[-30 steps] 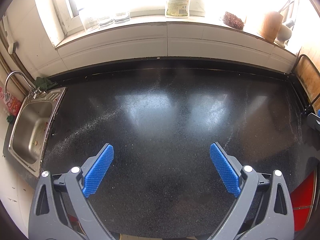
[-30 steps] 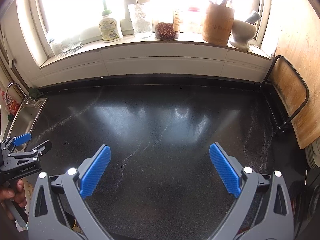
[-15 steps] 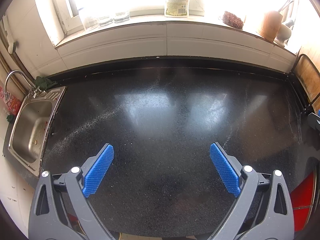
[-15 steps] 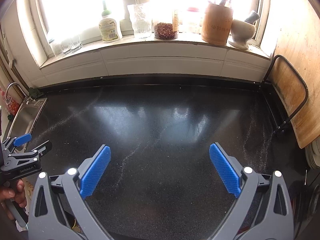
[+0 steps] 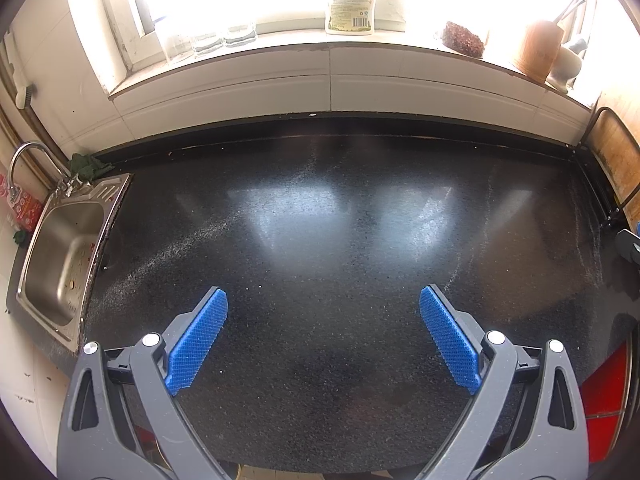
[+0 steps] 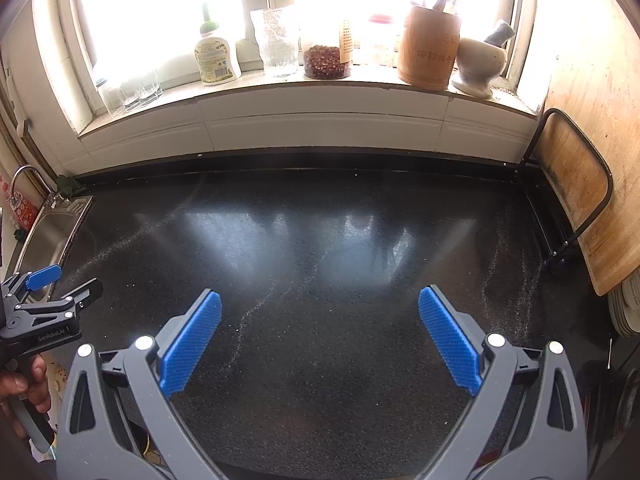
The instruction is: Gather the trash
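My left gripper (image 5: 323,300) is open and empty above the black speckled countertop (image 5: 320,208). My right gripper (image 6: 320,300) is open and empty over the same countertop (image 6: 320,240). The left gripper also shows at the left edge of the right wrist view (image 6: 60,284), held in a hand. No piece of trash shows on the counter in either view; only faint white streaks of dust mark it.
A steel sink (image 5: 60,256) with a tap lies at the left. The windowsill holds a soap bottle (image 6: 216,60), glasses, a jar (image 6: 326,60), a wooden utensil holder (image 6: 430,48) and a mortar (image 6: 480,60). A cutting board (image 6: 588,200) in a rack stands at right. Something red (image 5: 604,392) is at lower right.
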The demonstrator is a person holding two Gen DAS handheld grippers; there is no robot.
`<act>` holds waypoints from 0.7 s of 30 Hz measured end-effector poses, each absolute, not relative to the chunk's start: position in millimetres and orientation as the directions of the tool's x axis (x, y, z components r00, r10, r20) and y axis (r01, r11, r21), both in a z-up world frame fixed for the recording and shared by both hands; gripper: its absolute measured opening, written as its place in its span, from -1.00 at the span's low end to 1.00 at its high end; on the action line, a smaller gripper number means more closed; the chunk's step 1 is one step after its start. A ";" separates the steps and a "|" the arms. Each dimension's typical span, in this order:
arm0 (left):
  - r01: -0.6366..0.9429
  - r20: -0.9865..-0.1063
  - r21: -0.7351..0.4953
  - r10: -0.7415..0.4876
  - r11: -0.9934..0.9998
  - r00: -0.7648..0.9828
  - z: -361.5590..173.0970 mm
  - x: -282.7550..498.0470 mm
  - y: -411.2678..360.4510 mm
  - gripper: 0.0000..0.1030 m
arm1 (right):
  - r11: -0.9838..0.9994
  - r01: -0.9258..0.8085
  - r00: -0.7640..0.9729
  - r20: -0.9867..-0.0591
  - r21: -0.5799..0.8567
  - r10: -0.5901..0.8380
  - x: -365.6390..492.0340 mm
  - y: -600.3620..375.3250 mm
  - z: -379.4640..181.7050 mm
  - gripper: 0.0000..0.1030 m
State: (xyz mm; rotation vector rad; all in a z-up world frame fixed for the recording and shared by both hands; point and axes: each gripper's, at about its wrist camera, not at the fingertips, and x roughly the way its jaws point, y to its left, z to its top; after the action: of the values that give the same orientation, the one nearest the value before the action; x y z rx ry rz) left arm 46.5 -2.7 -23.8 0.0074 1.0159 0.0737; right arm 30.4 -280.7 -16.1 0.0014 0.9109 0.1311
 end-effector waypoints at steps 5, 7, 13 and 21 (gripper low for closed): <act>-0.059 -0.851 0.043 0.068 0.997 0.521 -23.5 45.7 -6.5 0.83 | 0.992 -0.110 0.606 -0.787 0.059 0.113 29.1 -281.8 -16.3 0.86; -0.054 -0.852 0.042 0.064 0.998 0.519 -23.1 46.0 -5.8 0.83 | 0.992 -0.112 0.603 -0.789 0.059 0.115 30.2 -281.6 -16.3 0.86; -0.047 -0.853 0.037 0.056 0.998 0.519 -21.8 47.3 -4.5 0.83 | 0.992 -0.112 0.603 -0.790 0.056 0.113 30.1 -282.0 -16.3 0.86; -0.044 -0.854 0.035 0.053 0.998 0.518 -21.6 48.9 -3.3 0.83 | 0.993 -0.107 0.602 -0.791 0.056 0.110 29.9 -281.1 -17.1 0.86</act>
State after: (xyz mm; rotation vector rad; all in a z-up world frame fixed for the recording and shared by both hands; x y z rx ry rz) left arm 48.9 -3.3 -21.6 0.0096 1.0251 0.0576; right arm 29.9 -281.1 -17.1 0.0030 0.9161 0.1257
